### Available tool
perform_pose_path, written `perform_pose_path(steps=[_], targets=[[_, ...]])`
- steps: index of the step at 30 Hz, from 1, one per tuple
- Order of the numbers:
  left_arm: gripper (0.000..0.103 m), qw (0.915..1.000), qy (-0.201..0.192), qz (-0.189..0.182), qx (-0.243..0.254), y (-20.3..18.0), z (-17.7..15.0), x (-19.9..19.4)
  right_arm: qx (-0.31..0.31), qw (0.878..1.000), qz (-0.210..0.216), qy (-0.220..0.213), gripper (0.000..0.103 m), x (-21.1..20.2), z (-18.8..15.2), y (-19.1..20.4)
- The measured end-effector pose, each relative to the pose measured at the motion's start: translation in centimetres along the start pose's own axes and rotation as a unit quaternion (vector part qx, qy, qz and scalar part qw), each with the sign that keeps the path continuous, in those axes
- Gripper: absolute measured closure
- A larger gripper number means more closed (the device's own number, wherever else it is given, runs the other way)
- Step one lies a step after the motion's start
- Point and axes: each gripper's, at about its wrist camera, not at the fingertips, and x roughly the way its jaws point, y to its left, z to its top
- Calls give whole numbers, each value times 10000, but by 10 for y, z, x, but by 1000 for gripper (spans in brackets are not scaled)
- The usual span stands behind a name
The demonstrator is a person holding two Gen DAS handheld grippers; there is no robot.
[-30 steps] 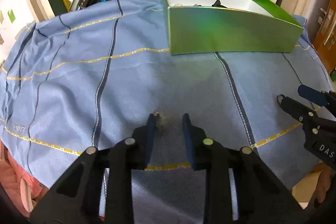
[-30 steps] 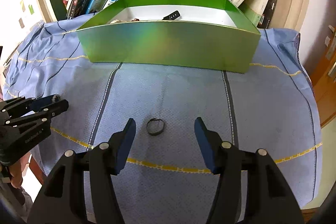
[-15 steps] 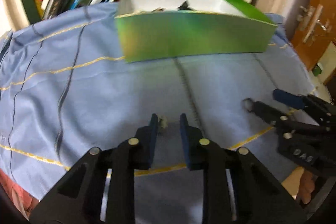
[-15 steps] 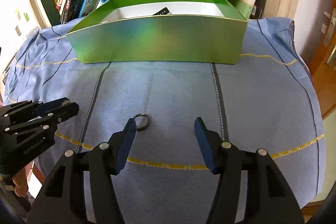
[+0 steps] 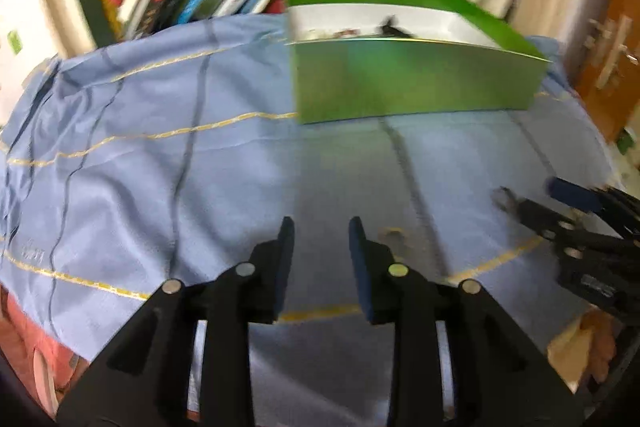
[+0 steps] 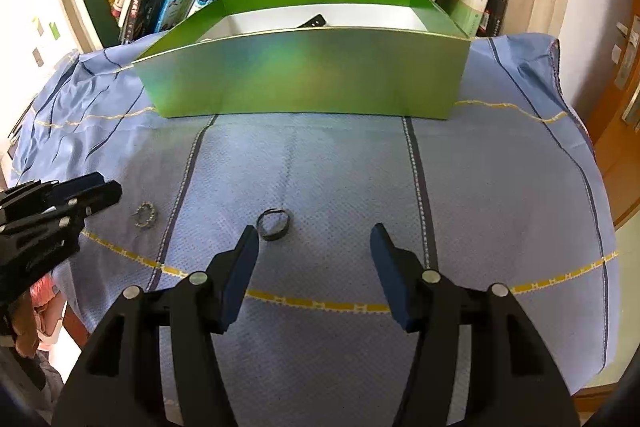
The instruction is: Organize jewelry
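You are at the pick-up step, with two rings still out on the blue cloth (image 6: 480,187) in front of the green box (image 6: 304,75). Your right gripper (image 6: 314,241) stands with its jaws wide apart and nothing in them; the dark ring (image 6: 274,223) lies on the cloth just ahead of its left finger, well short of the box. Your left gripper (image 5: 320,237) has its jaws narrow, just eased a little wider, and nothing sits between them: the small studded ring (image 6: 145,215) lies on the cloth just off its right fingertip, further from the box's near wall than the gripper tips. Next, I judge, you need to shift the left gripper sideways until the ring sits between the fingers, close on it, then carry it over the box wall.
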Motion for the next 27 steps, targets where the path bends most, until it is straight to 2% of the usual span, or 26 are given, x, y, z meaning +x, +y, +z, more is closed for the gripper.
perform_pose_path(steps=[5, 10, 14, 16, 17, 19, 23, 27], targets=[[74, 9993, 146, -267, 210, -27, -6, 7, -47, 10000, -20, 10, 46, -3, 0, 4], [74, 9996, 217, -113, 152, -31, -8, 17, -203, 9998, -34, -8, 47, -2, 3, 14], [74, 9997, 189, -21, 132, -29, -9, 16, -322, 9993, -145, 115, 69, 13, 7, 23], [74, 9997, 172, 21, 152, -30, -10, 16, -362, 9990, -255, 34, 81, 15, 8, 25], [74, 9997, 168, 26, 149, -30, -10, 16, -348, 9991, -230, 43, 84, 15, 8, 25], [73, 9998, 163, 2, 107, -28, -10, 17, -290, 9994, -166, 50, 84, 15, 8, 21], [65, 9999, 146, 11, 5, -24, -9, 19, -165, 9993, -344, 28, 84, 11, 5, 7], [64, 9999, 113, 31, -38, -24, -6, 21, 162, 9985, -520, -3, 84, 9, 3, -15]])
